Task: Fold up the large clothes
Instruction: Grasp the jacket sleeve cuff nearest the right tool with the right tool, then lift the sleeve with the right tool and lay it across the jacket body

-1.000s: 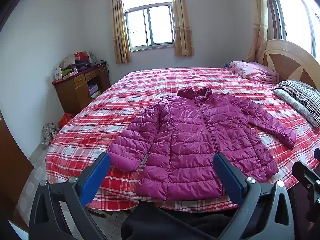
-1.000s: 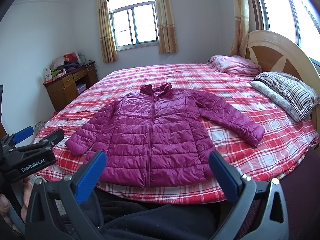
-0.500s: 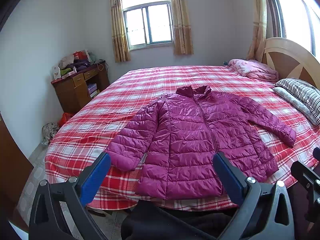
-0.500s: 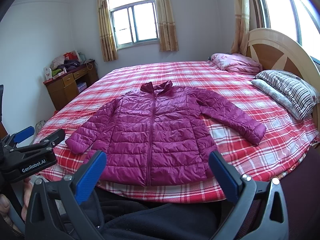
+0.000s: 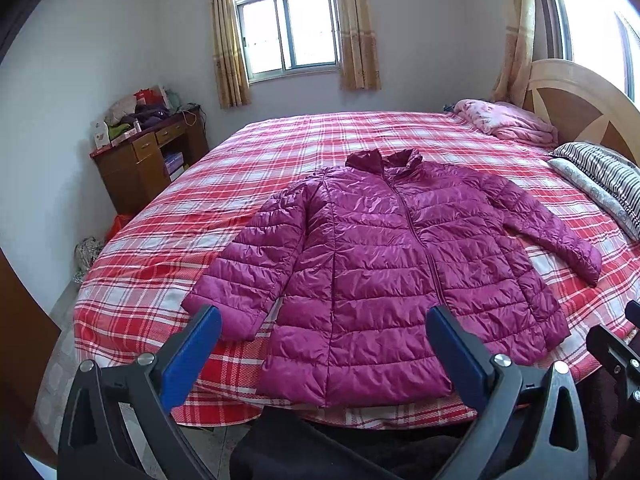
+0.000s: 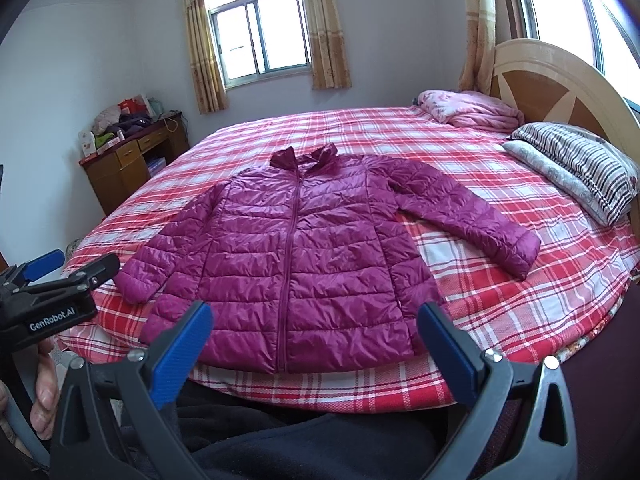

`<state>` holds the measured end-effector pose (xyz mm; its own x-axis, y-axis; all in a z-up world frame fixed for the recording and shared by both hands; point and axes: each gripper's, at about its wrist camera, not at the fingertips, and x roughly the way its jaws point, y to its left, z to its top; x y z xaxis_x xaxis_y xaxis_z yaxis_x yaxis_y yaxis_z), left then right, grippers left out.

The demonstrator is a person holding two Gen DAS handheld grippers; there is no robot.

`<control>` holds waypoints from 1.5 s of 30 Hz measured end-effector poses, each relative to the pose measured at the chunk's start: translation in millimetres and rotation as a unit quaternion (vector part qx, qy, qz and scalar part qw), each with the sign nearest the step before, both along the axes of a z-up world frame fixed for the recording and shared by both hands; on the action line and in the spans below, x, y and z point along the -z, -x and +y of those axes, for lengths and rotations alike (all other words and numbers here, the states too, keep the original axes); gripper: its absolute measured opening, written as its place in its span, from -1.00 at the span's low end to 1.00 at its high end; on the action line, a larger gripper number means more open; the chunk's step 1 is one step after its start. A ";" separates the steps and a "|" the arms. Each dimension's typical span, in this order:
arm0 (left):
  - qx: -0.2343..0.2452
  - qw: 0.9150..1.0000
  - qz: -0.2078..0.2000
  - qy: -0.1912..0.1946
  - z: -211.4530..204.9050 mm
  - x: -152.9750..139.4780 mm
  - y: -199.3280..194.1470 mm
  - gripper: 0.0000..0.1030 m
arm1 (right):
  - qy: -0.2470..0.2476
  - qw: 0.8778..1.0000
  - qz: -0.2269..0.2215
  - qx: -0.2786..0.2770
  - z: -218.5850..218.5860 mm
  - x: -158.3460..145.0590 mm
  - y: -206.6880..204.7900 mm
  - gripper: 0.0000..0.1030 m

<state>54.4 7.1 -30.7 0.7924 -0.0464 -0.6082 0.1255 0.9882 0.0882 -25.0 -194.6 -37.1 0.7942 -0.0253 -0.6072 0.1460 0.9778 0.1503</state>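
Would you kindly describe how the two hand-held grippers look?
Both are alike: the right hand-held gripper and the left hand-held gripper have black angular frames, silver bolts and flat blue finger pads. White "GenRobot.AI" lettering marks the left one's side.

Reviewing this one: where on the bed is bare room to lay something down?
Free: plaid cover between the jacket collar and the far edge, and beside its right sleeve. Crowded: the headboard side, with the striped pillow and pink quilt.

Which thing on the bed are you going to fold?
Look at the big bed with the red plaid sheet. Near its front edge lies a shiny magenta puffer jacket, zipped, sleeves spread; the pillows and pink blanket sit far off by the headboard.
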 end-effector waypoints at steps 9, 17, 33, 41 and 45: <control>0.002 0.999 0.020 0.044 -1.0 32.1 -82.8 0.98 | -0.054 0.990 0.045 0.120 -104.6 51.8 -38.3 1.00; -0.009 0.999 0.004 0.033 -34.4 73.8 -164.6 0.98 | -0.095 0.962 0.092 0.240 -219.8 97.4 -67.1 0.75; -0.062 0.997 0.035 -0.027 -56.4 116.4 -272.9 0.98 | -0.133 0.940 0.105 0.296 -315.0 146.1 -112.6 0.24; -0.088 0.995 0.041 -0.023 -33.4 120.7 -304.7 0.98 | -0.127 0.948 0.099 0.274 -318.1 138.0 -118.2 -0.58; -0.089 0.995 0.047 -0.020 -26.3 121.7 -310.2 0.98 | -0.091 0.951 0.086 0.283 -318.3 120.5 -128.9 -0.67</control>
<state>364.6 -19.2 -152.4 0.7249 0.1146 -0.6792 -0.0405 0.9914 0.1241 103.9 -513.0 -157.6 0.5738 -0.3014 -0.7615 0.6789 0.6951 0.2364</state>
